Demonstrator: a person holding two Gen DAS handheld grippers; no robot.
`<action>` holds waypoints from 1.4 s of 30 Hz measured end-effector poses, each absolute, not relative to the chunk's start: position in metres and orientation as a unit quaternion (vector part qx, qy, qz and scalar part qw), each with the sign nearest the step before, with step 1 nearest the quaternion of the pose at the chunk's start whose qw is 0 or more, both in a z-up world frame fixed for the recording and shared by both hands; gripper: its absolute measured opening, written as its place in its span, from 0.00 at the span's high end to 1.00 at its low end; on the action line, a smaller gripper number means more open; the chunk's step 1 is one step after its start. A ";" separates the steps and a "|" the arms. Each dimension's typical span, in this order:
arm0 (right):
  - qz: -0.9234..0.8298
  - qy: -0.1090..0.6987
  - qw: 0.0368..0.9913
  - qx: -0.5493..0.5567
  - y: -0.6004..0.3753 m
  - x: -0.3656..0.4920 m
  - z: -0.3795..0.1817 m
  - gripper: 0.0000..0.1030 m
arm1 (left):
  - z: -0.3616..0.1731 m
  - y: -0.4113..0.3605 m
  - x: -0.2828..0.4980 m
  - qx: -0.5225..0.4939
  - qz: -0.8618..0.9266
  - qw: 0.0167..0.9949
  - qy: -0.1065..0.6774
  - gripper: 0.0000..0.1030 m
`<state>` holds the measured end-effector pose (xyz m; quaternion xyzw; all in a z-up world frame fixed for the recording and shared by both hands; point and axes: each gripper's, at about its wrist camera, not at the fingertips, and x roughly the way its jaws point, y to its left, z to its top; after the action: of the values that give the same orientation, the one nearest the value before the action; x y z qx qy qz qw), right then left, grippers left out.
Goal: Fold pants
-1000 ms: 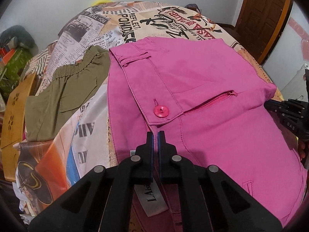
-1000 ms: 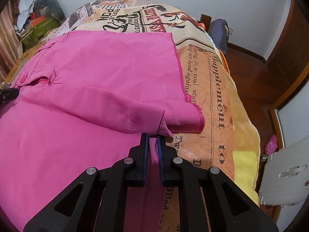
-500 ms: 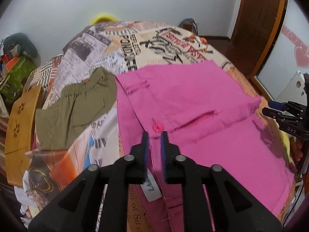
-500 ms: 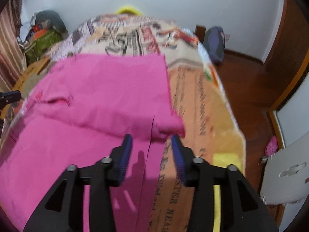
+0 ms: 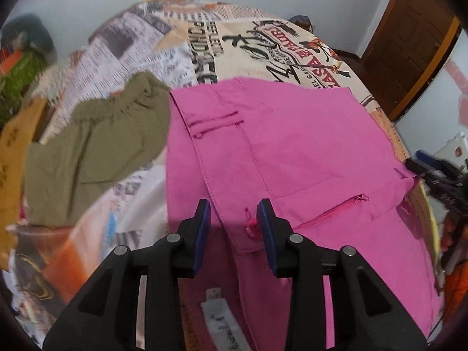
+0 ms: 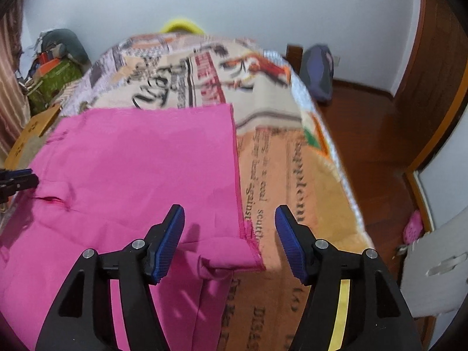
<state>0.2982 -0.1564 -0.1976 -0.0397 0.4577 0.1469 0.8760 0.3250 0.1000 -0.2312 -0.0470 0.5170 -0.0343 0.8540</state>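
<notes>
Both grippers released pink pants (image 5: pixel 292 152), newsprint-patterned bedspread (image 6: pixel 292 158), wooden door (image 5: pixel 415 29)

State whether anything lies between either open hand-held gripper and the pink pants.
Nothing visible does. The left hand-held gripper and right hand-held gripper hover open directly over the pink pants.

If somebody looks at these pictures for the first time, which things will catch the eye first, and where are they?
First the bright pink pants, spread flat across the middle of the newspaper-print bedspread, with a pink button near the left gripper, whose jaws stand open. An olive-green garment lies to their left. In the right wrist view, the open right gripper hovers over a folded hem corner.
</notes>
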 end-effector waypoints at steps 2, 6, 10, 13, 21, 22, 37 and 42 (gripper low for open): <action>0.154 0.479 0.864 -0.038 -0.154 0.307 -0.214 0.41 | -0.235 0.101 0.326 -0.058 -0.042 0.854 0.515 0.67; 0.161 0.488 0.857 -0.041 -0.147 0.313 -0.227 0.45 | -0.236 0.095 0.328 -0.043 -0.044 0.859 0.508 0.67; 0.156 0.477 0.861 -0.079 -0.135 0.312 -0.224 0.80 | -0.234 0.093 0.333 -0.031 -0.030 0.861 0.506 0.91; 0.156 0.475 0.861 -0.095 -0.133 0.313 -0.225 0.87 | -0.233 0.099 0.336 -0.045 -0.024 0.862 0.504 0.93; 0.148 0.472 0.861 -0.117 -0.130 0.311 -0.228 0.88 | -0.237 0.104 0.328 -0.013 0.014 0.870 0.493 0.93; 0.147 0.473 0.860 -0.122 -0.129 0.311 -0.228 0.88 | -0.237 0.104 0.328 -0.012 0.014 0.870 0.493 0.93; 0.171 0.457 0.869 -0.080 -0.140 0.307 -0.181 0.60 | -0.188 0.119 0.319 0.017 -0.003 0.883 0.469 0.76; 0.174 0.423 0.885 -0.092 -0.133 0.320 -0.164 0.54 | -0.180 0.133 0.340 0.009 0.004 0.888 0.459 0.63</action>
<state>0.3197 -0.1332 -0.1638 -0.0923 0.4226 0.1738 0.8847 0.3402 0.1333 -0.1799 0.0089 0.4592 0.0036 0.8883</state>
